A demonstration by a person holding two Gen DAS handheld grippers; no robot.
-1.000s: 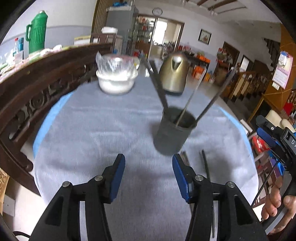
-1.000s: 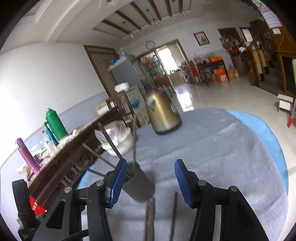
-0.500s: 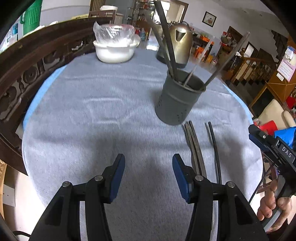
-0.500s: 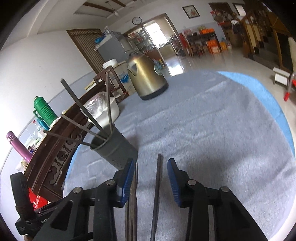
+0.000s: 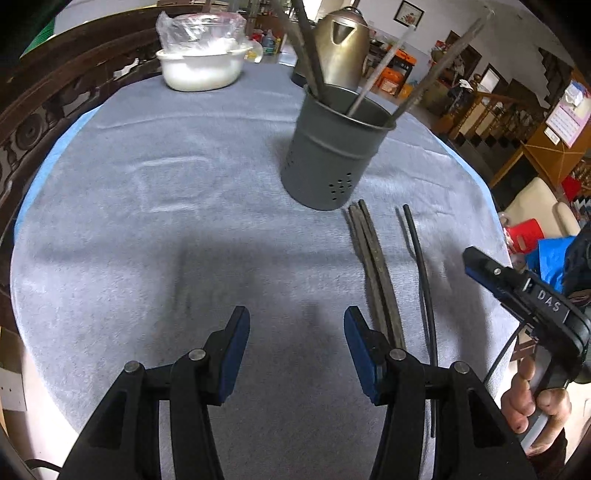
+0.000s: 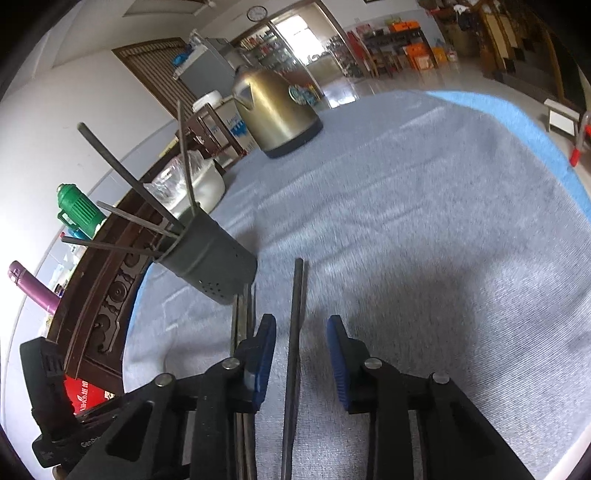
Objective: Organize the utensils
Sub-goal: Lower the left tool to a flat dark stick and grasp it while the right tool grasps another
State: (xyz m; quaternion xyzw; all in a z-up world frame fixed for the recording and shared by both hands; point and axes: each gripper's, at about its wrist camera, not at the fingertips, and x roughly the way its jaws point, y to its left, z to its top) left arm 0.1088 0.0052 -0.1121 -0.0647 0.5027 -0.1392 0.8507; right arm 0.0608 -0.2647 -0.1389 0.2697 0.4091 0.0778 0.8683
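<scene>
So the right wrist view gets stuff the left one mostly misses: a green ribbed plastic thermos jug (image 6: 75, 211) and a purple bottle (image 6: 32, 286) over past the dark carved wooden rail (image 6: 107, 291), plus a round wall clock (image 6: 256, 13) above the doorway. The left wrist view pays that back with the person's hand (image 5: 532, 398) wrapped around the right gripper's handle, which the other camera can't see. Both show the fuzzy grey cloth (image 5: 166, 221) with its blue edge covering the rounded table, the brass-coloured metal kettle (image 6: 273, 110), and the white bowl covered in crinkly clear plastic wrap (image 5: 201, 66). The dark grey metal utensil cup (image 5: 332, 158) is a tapered cylinder with a rolled rim and a cluster of small holes near the base, and several thin dark sticks lean out of it at different angles. Just in front of the cup, a bundle of flat dark grey sticks (image 5: 373, 266) lies on the cloth, and beside it, a bit apart, a single thin black chopstick (image 5: 419, 254), round and smooth-looking. The right gripper (image 6: 301, 363) straddles that single stick with its blue-padded jaws closing, stick between them, pads not on it yet. The left gripper (image 5: 296, 354) hangs over bare cloth next to the bundle, jaws spread about halfway with nothing between them.
</scene>
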